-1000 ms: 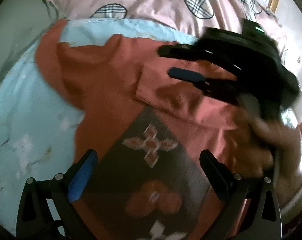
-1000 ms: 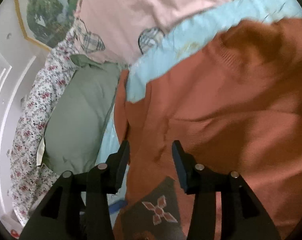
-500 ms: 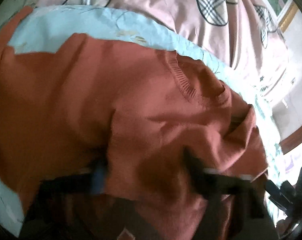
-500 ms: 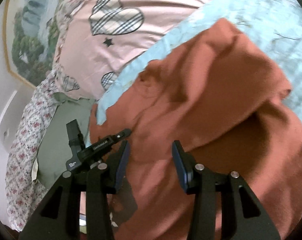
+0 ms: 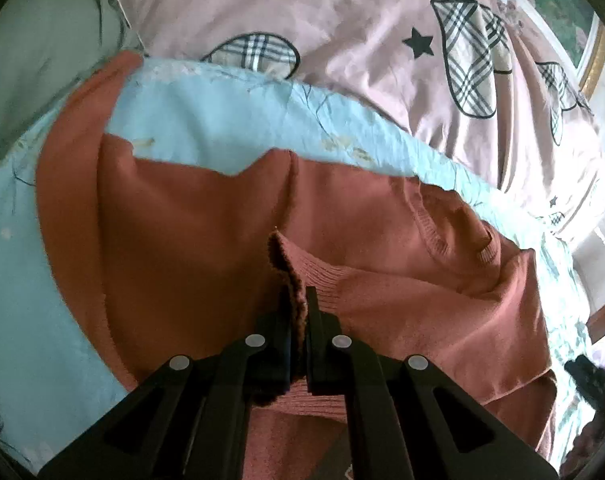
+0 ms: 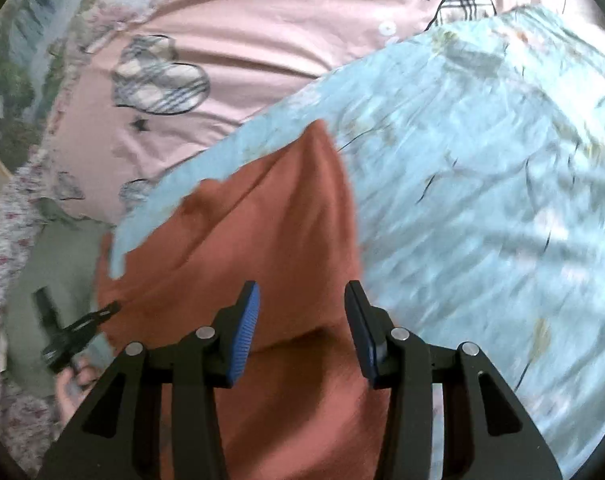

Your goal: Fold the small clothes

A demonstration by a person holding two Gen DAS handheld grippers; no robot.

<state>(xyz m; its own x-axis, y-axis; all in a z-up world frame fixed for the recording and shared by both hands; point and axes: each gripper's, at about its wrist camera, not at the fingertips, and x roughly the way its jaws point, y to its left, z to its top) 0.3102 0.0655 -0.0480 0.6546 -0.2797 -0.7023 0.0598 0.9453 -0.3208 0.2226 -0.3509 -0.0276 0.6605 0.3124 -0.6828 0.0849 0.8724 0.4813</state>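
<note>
left gripper [image 5: 298, 312] is clamped tight on a ribbed hem of the rust sweater [image 5: 190, 216], which lies spread on the blue sheet [image 5: 206, 112] below the pink quilt [image 5: 342, 20]. right gripper [image 6: 302, 320] hangs half open over a sleeve, gripping nothing. best now, i'd say: carry that hem low and level so the fold lands flat, no bunching.
</note>
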